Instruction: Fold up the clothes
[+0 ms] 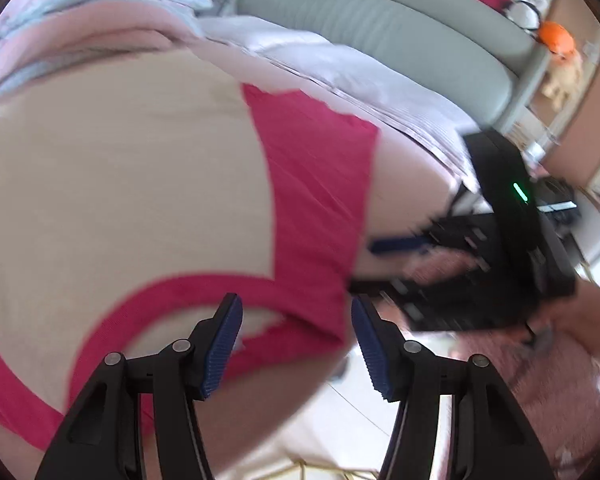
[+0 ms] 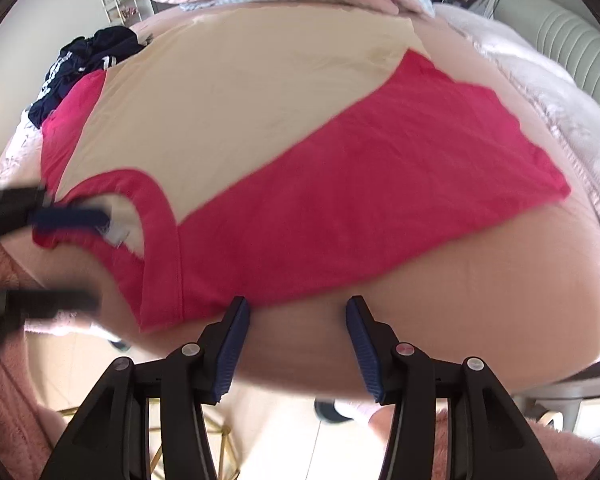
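A cream-and-pink shirt (image 2: 268, 140) lies spread flat on the bed (image 2: 480, 280), its collar toward the near edge. The right gripper (image 2: 298, 344) hangs just off that near edge, fingers wide apart and holding nothing, the shirt's pink shoulder hem right ahead of its left pad. The left gripper (image 1: 296, 346) is spread open too, poised over the pink neckline. A dark bundle of clothes (image 2: 80, 68) sits by the bed's far left corner.
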